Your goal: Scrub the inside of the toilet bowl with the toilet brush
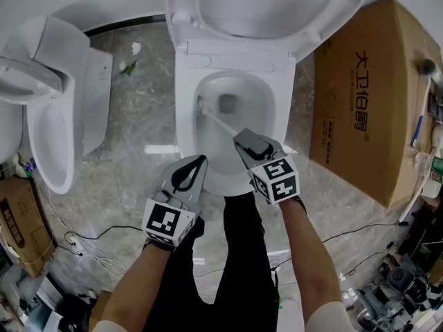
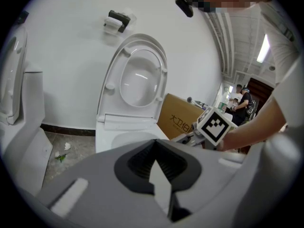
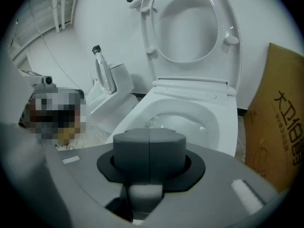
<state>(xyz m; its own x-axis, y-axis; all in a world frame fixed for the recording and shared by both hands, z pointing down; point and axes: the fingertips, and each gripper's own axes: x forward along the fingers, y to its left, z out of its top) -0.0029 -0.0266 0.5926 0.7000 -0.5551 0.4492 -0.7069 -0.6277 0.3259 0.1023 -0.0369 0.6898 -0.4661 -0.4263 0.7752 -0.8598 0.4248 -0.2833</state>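
Note:
The white toilet bowl stands straight ahead with its lid and seat raised. My right gripper reaches over the bowl's front rim, shut on the white handle of the toilet brush. The handle slants up and left into the bowl, and the brush head rests against the left inner wall. In the right gripper view the jaws are pressed together with the white handle below them, and the bristles show inside the bowl. My left gripper hovers before the rim's front left, shut and empty.
A second white toilet stands at the left. A big brown cardboard box is close against the toilet's right side. Cables trail over the grey marble floor at lower left, and small litter lies behind. The person's black trousers are below.

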